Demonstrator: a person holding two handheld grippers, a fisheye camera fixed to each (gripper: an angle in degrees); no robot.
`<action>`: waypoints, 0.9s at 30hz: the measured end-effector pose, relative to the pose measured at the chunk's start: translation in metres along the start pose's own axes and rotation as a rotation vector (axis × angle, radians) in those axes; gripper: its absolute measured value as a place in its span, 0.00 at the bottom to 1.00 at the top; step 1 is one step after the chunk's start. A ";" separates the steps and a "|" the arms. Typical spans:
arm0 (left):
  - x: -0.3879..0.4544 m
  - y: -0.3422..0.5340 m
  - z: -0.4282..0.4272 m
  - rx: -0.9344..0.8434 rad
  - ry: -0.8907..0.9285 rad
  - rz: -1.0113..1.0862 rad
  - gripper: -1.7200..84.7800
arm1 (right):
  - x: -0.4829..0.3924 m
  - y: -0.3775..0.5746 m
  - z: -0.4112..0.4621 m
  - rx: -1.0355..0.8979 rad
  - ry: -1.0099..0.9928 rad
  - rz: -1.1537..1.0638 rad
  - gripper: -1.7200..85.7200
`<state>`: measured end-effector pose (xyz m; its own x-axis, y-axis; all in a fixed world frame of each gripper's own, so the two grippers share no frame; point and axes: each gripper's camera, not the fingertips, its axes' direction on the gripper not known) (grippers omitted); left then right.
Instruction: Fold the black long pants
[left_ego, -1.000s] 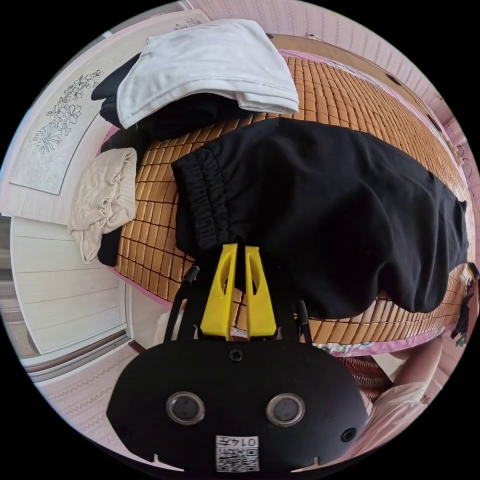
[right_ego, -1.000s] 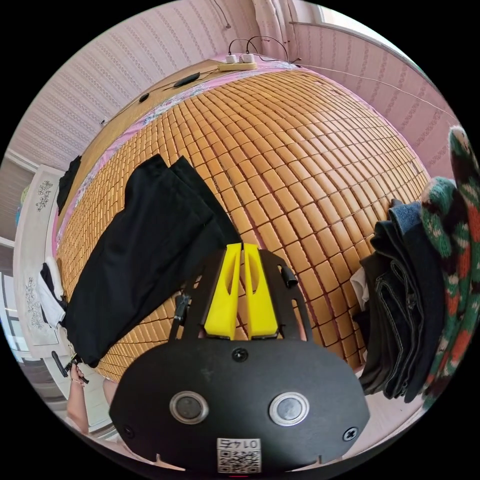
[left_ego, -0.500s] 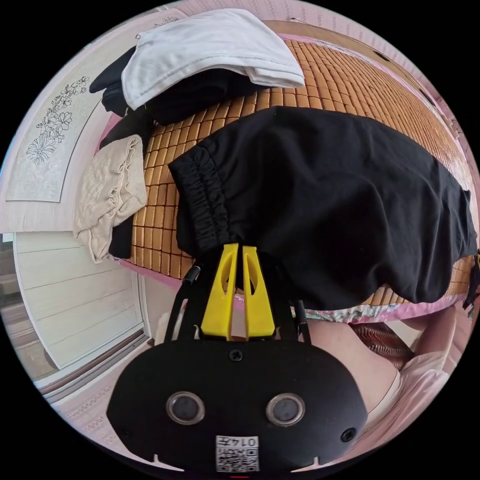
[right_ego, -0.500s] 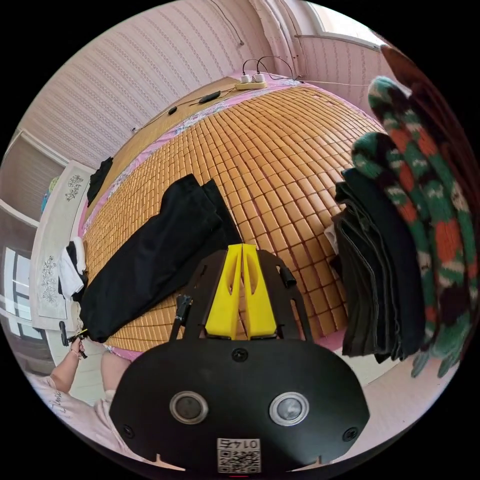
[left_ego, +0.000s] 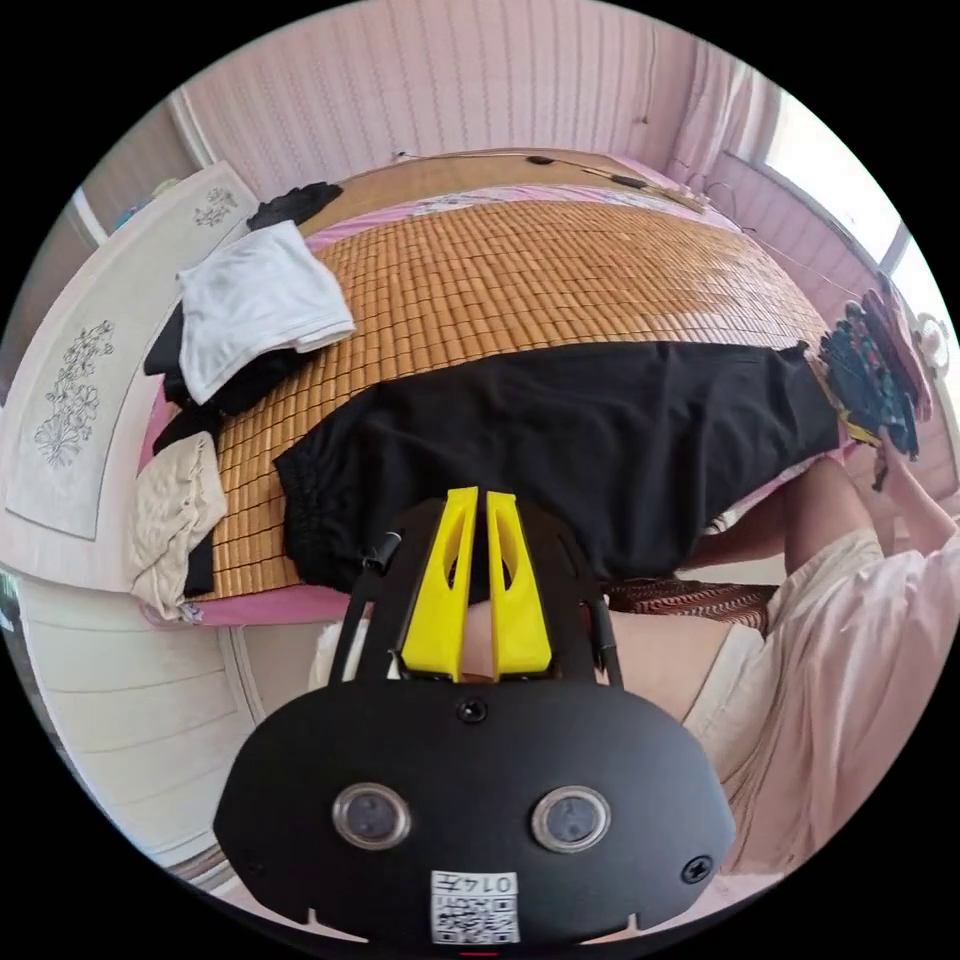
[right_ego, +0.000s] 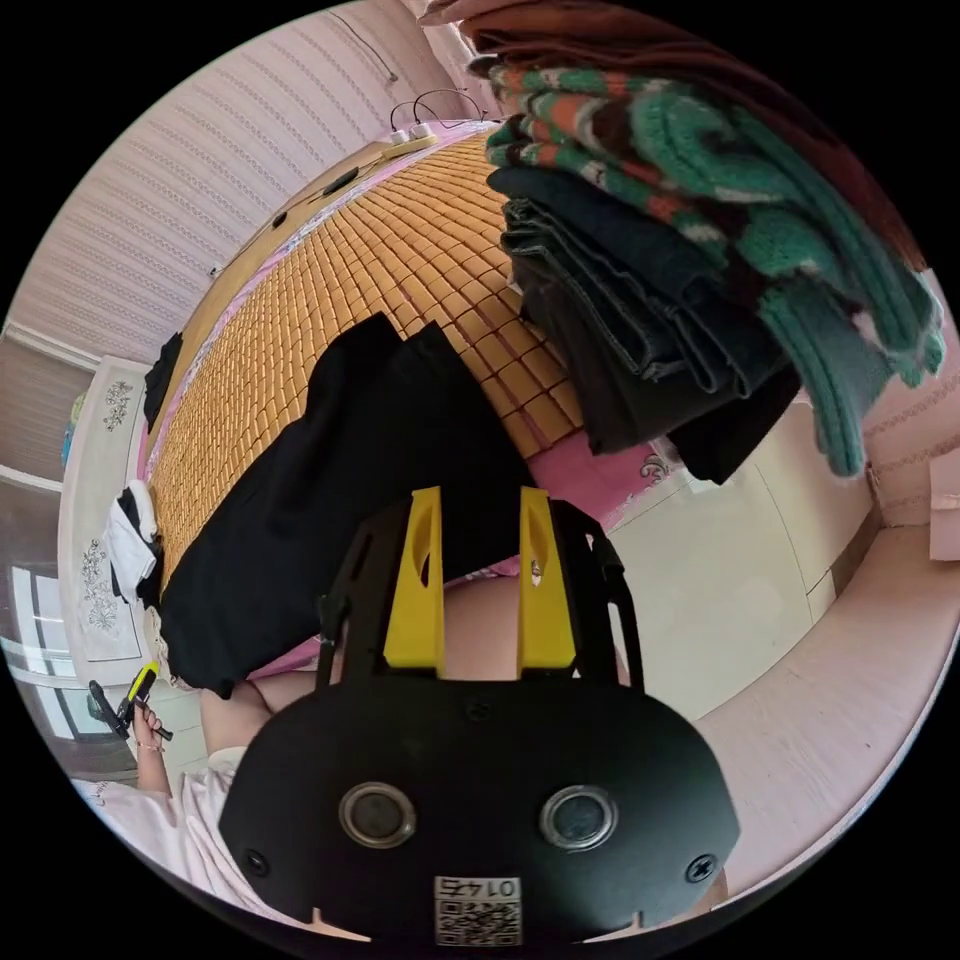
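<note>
The black long pants (left_ego: 590, 440) lie flat and folded lengthwise on the bamboo mat (left_ego: 520, 270) of the bed, just beyond the left gripper (left_ego: 477, 500), with the gathered elastic waistband (left_ego: 305, 510) nearest its yellow fingers (left_ego: 442, 590). These fingers stand narrow, a slim gap between them, and grip nothing. In the right gripper view, the pants' leg ends (right_ego: 390, 340) lie beyond the right gripper (right_ego: 482, 500), whose fingers (right_ego: 415, 580) stand wide apart and empty. A stack of folded dark jeans (right_ego: 620, 330) under a green patterned knit (right_ego: 740, 180) sits right of those fingers.
</note>
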<state>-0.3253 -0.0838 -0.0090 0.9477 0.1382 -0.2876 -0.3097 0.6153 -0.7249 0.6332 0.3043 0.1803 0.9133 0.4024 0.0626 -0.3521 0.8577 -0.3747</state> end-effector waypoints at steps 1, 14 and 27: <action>0.020 -0.004 0.007 0.003 0.053 0.041 0.02 | -0.005 -0.004 0.011 -0.030 0.035 -0.003 0.14; 0.091 -0.035 0.035 -0.005 0.248 0.117 0.02 | 0.009 0.052 -0.050 0.143 -0.065 -0.049 0.03; 0.092 -0.114 0.056 -0.058 0.074 0.267 0.09 | -0.096 -0.040 0.016 0.077 0.157 -0.266 0.13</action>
<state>-0.1984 -0.0976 0.0827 0.8244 0.2309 -0.5167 -0.5535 0.5194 -0.6510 0.5566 0.2361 0.2039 0.9938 0.1113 0.0034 -0.1055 0.9505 -0.2924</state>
